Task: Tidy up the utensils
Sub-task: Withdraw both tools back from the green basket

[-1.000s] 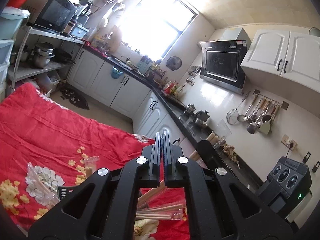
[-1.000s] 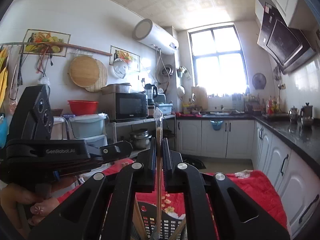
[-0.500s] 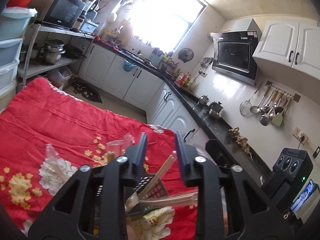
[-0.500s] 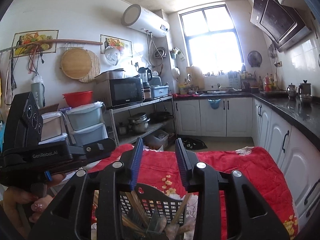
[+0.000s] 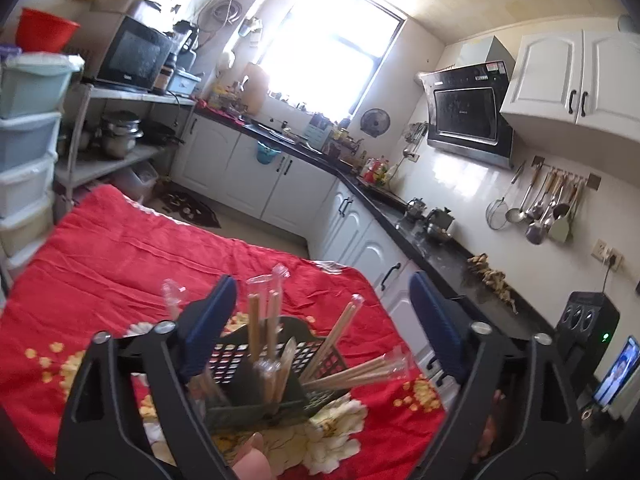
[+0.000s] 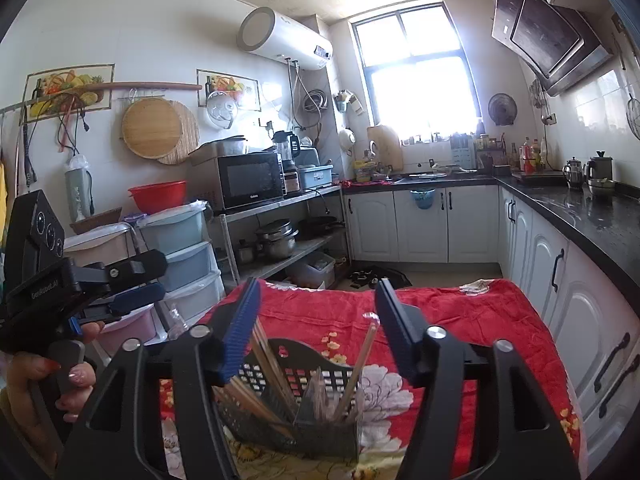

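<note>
Now both tongs are opening, nothing pinched: left gripper, right gripper. Chopsticks stand tilted in the basket just below and ahead of both.

Chopsticks upright in basket on tablecloth, counter to the right

Both wrist views look closely down on the same utensil basket from different sides.

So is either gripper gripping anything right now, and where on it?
Nothing. The left gripper and right gripper are both opening, clear of the chopsticks in the basket.
</note>
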`<control>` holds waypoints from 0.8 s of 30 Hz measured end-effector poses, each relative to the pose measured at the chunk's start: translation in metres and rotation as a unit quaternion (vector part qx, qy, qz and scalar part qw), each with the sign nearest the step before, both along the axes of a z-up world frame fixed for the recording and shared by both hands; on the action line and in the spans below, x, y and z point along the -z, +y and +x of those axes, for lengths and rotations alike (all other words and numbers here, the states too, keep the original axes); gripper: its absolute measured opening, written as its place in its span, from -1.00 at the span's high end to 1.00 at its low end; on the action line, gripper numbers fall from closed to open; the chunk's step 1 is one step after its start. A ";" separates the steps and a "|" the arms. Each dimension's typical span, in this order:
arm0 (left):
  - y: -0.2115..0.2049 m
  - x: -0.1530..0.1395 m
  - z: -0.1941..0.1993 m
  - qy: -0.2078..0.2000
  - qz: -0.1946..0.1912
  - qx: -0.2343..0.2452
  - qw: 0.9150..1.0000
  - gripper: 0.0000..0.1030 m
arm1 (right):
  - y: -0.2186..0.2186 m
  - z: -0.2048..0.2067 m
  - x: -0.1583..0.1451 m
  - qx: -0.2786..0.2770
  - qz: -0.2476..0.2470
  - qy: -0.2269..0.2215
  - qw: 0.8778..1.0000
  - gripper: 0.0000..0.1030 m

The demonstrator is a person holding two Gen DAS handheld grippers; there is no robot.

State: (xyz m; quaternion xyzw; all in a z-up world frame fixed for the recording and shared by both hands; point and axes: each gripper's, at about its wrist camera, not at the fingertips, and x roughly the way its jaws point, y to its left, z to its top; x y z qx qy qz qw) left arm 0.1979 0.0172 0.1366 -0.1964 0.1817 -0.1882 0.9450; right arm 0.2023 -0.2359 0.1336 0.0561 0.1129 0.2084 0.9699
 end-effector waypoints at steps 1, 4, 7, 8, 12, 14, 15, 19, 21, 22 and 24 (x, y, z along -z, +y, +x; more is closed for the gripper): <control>0.001 0.001 -0.004 0.000 0.004 -0.001 1.000 -0.69 | -0.001 -0.005 0.000 -0.001 -0.001 0.000 1.000 -0.22; 0.003 0.004 -0.016 -0.001 0.012 -0.005 1.000 -0.79 | -0.004 -0.019 0.004 -0.005 -0.004 -0.001 1.000 -0.35; 0.009 0.008 -0.029 0.001 0.012 -0.004 1.000 -0.79 | -0.005 -0.034 0.008 -0.011 -0.008 -0.004 1.000 -0.45; 0.010 0.009 -0.032 0.002 0.012 -0.007 1.000 -0.79 | -0.005 -0.039 0.009 -0.012 -0.010 -0.005 1.000 -0.47; 0.013 0.016 -0.046 0.006 0.027 -0.020 0.999 -0.79 | -0.004 -0.057 0.017 -0.015 -0.016 -0.005 1.000 -0.58; 0.014 0.022 -0.054 0.007 0.039 -0.027 0.999 -0.79 | -0.003 -0.065 0.023 -0.017 -0.022 -0.003 1.000 -0.62; 0.015 0.025 -0.057 0.008 0.044 -0.031 0.999 -0.79 | -0.002 -0.069 0.026 -0.016 -0.025 -0.003 1.000 -0.68; 0.017 0.045 -0.071 0.025 0.059 -0.041 0.997 -0.79 | 0.002 -0.084 0.045 -0.010 -0.041 0.006 0.999 -0.76; 0.018 0.056 -0.074 0.040 0.062 -0.043 0.996 -0.79 | 0.005 -0.089 0.058 -0.012 -0.049 0.022 0.998 -0.78; 0.017 0.061 -0.076 0.047 0.062 -0.041 0.996 -0.79 | 0.006 -0.091 0.063 -0.013 -0.052 0.028 0.998 -0.79; 0.017 0.071 -0.080 0.062 0.067 -0.043 0.995 -0.79 | 0.007 -0.094 0.075 -0.017 -0.060 0.048 0.997 -0.80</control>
